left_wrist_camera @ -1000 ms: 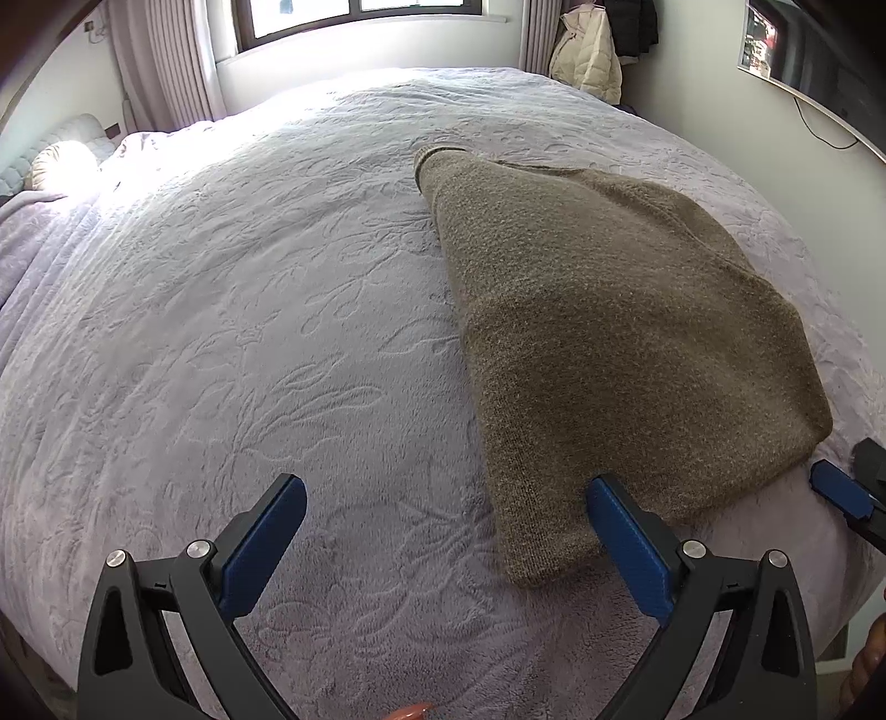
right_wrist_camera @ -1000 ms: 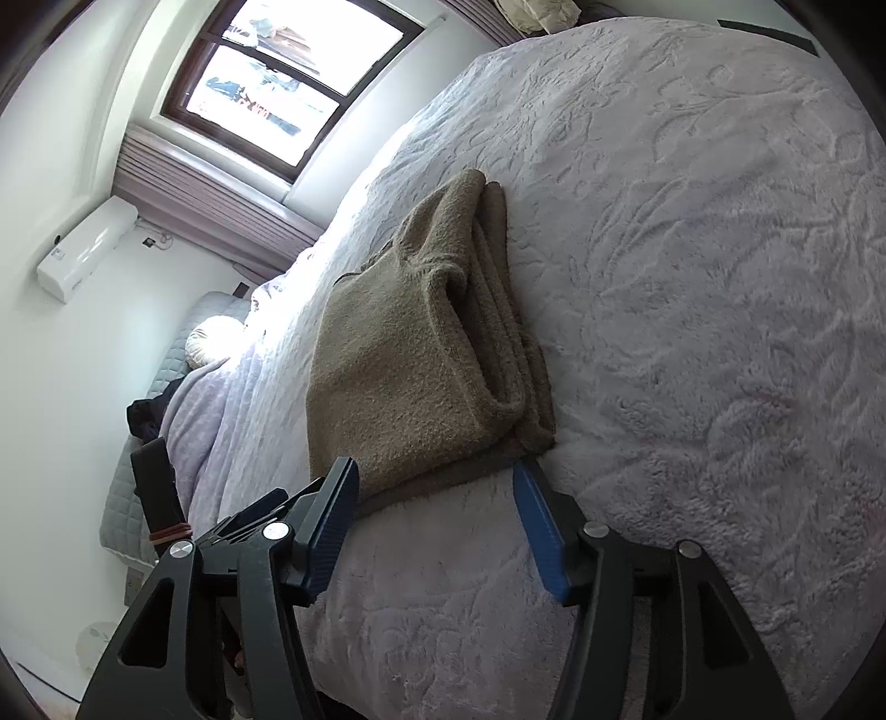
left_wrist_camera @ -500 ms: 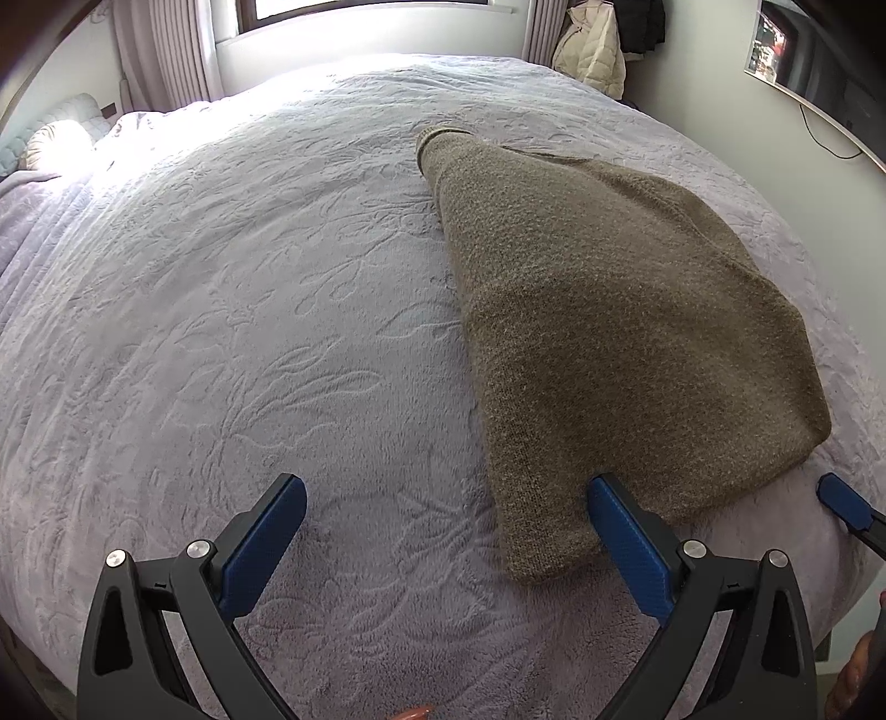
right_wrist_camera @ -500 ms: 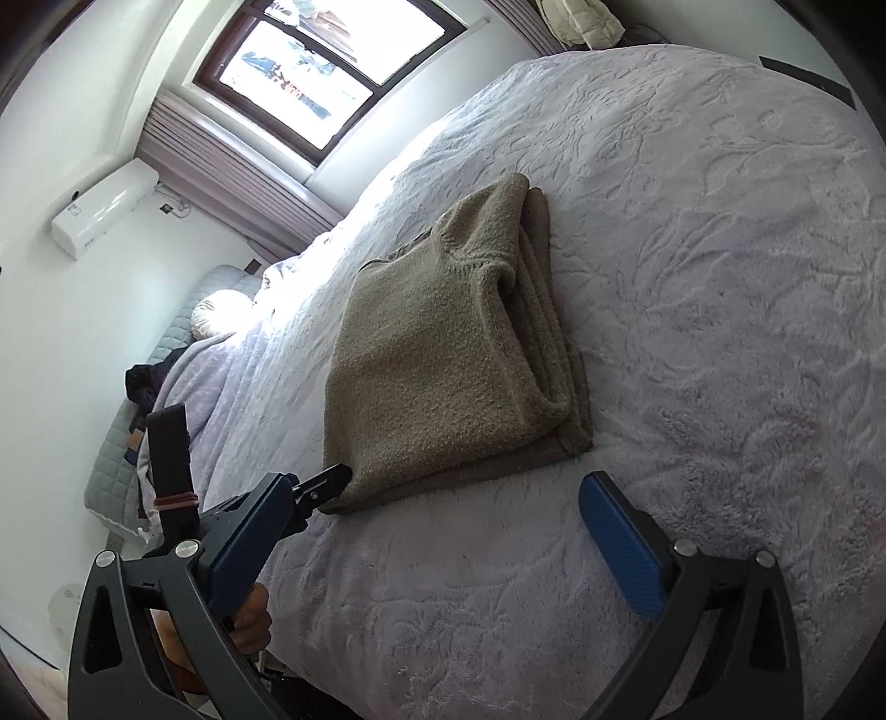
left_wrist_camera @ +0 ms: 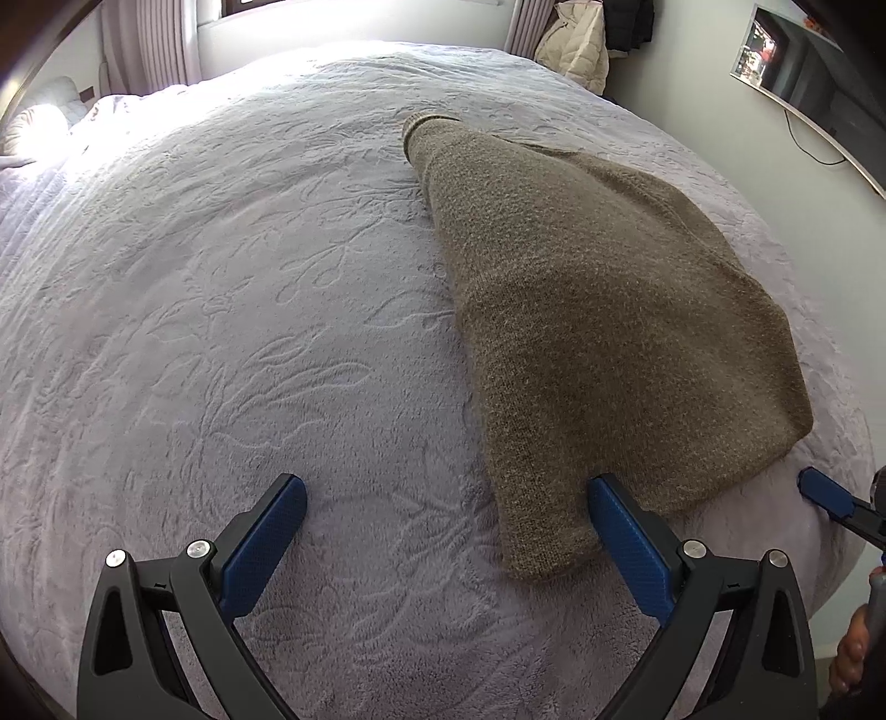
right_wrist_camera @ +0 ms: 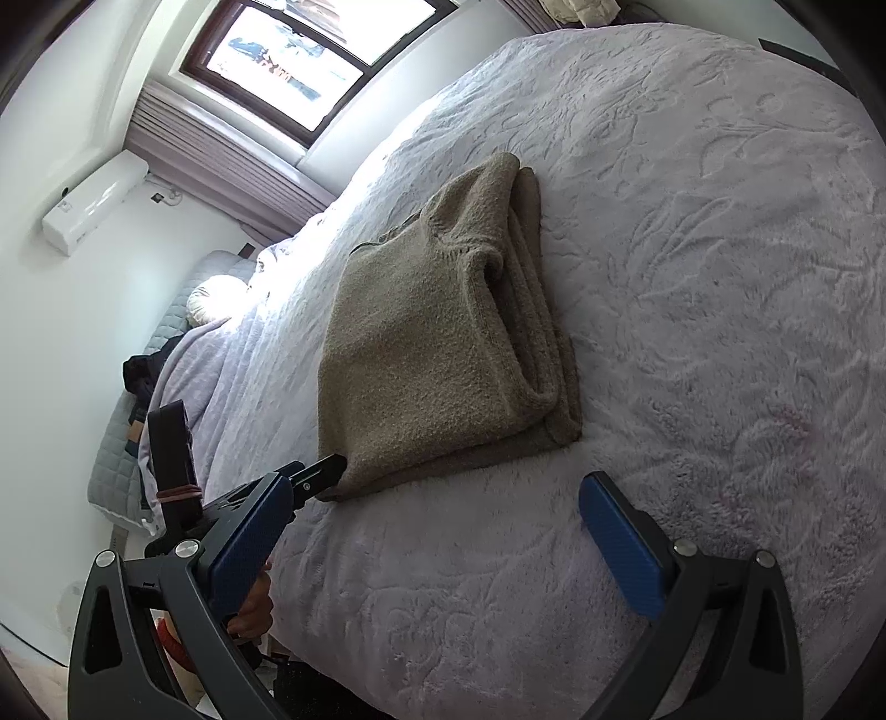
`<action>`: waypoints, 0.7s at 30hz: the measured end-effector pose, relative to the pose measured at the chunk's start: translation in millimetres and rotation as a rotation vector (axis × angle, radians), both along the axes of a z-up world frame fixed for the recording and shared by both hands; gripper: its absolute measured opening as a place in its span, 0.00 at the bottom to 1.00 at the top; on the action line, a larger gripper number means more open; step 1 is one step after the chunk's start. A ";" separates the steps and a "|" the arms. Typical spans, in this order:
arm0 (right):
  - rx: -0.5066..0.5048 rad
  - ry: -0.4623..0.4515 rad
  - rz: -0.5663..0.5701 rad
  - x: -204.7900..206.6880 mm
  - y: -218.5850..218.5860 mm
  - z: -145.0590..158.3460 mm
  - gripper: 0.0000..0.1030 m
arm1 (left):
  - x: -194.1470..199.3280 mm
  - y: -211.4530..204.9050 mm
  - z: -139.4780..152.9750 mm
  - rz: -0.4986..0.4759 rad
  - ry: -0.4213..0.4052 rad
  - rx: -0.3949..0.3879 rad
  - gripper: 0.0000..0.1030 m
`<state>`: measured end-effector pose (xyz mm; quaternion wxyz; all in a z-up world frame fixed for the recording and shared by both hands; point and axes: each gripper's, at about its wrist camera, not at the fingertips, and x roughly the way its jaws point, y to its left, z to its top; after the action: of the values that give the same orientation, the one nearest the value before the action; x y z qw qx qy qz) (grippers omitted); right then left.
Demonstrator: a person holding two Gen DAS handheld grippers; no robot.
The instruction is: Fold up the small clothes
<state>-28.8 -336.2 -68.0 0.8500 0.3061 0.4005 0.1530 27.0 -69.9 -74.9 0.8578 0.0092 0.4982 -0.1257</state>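
Note:
A brown knitted sweater lies folded on the lilac bedspread. In the right wrist view the sweater shows stacked layers along its right side. My left gripper is open low over the bed; the sweater's near corner lies just inside its right finger, and the pads do not press it. My right gripper stands wide open with only bedspread between its pads, a little short of the sweater's near edge. Its blue fingertip shows by the sweater's right corner.
The bed fills both views. A window and an air conditioner are on the far wall. A pillow lies at the headboard end. A pale coat hangs in the corner, with a screen on the right wall.
The right gripper's jaws have spread from around the sweater's near edge to wide open and stand back from it. The left gripper has tipped slightly down. The sweater has not moved.

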 end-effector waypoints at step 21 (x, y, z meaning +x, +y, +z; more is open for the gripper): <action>0.095 0.084 0.095 127.0 -64.0 9.6 0.82 | 69.5 -6.0 3.1 -0.254 0.121 -0.256 0.99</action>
<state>98.2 -400.2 -58.4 0.8089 0.3327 0.4420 0.1989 96.5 -75.9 -71.8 0.7977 -0.0448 0.5238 -0.2955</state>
